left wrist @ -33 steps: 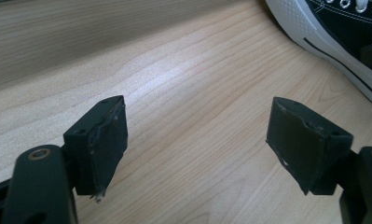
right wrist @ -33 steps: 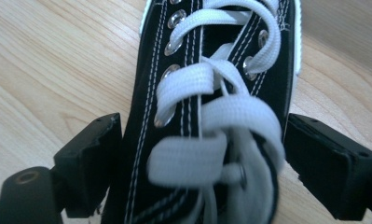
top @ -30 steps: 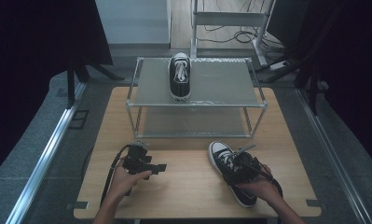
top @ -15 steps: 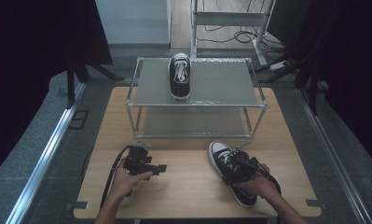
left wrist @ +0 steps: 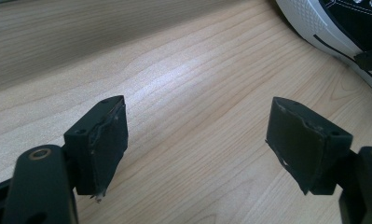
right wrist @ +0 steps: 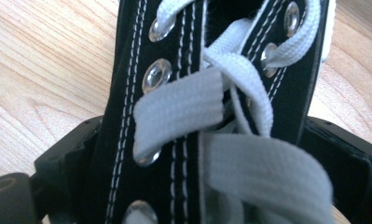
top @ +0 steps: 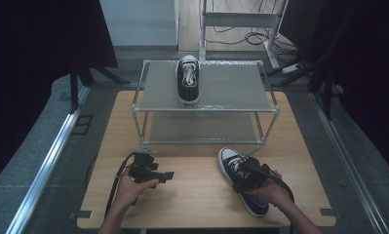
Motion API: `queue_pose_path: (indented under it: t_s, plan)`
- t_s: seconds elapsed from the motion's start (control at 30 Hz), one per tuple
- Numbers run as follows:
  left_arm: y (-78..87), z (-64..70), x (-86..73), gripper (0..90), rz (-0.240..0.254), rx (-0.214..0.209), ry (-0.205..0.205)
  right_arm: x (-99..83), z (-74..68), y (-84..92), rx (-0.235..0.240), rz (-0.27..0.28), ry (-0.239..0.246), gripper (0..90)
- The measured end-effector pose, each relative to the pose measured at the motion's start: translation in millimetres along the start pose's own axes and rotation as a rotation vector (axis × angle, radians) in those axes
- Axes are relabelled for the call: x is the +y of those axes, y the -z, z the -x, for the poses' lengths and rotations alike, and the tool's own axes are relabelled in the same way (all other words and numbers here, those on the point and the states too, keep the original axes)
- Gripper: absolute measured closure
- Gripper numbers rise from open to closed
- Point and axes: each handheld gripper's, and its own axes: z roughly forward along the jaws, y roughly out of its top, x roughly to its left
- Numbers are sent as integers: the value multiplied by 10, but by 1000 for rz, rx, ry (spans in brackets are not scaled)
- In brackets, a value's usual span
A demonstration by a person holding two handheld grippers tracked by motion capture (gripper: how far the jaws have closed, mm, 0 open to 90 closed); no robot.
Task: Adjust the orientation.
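Observation:
A black sneaker with white laces (top: 228,160) lies on the wooden table (top: 197,200) at the front right, toe pointing away to the left. My right gripper (top: 244,171) is shut on its laced upper (right wrist: 127,93), one jaw against each side. My left gripper (top: 169,175) rests low over the table at the front left, pointing right. It is open with only bare wood between its pads (left wrist: 104,140). The sneaker's white toe cap (left wrist: 333,28) appears at the top right of the left gripper view. A matching sneaker (top: 188,78) stands on the rack's top shelf.
A two-level metal rack (top: 231,90) fills the table's far half, and its lower shelf is bare. Cables trail from both grippers toward the front edge. Dark curtains and a floor rail flank the table.
The right hand has crept slightly forward over the sneaker. The left gripper and both shoes stay where they were.

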Motion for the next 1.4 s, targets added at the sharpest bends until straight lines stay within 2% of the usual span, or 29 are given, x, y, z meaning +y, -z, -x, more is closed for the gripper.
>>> queue_pose_path:
  t_s: [0.2, 0.4, 0.6, 0.8, 0.87, 1.0, 1.4]
  plan:
    - [5, -10, -8, 211, 1, 1, 3, -26, 36, 27, 18, 27, -27, 106]
    - [19, -31, -10, 212, 3, 1, 6, -44, 116, 89, 78, 39, -34, 118]
    - [11, -33, -12, 213, 3, 2, 8, -70, 129, 378, 95, 109, -17, 118]
    - [8, -30, -14, 213, 2, 0, 8, -54, 116, 650, 125, 156, 31, 118]
    - [6, -32, -13, 213, 2, 1, 8, -39, 101, 718, 124, 169, 53, 118]
    - [3, -35, -16, 213, 3, 0, 11, 1, 91, 845, 144, 196, 63, 118]
    - [-3, -46, -23, 213, -2, -4, 13, 160, 62, 1211, 147, 252, 94, 119]
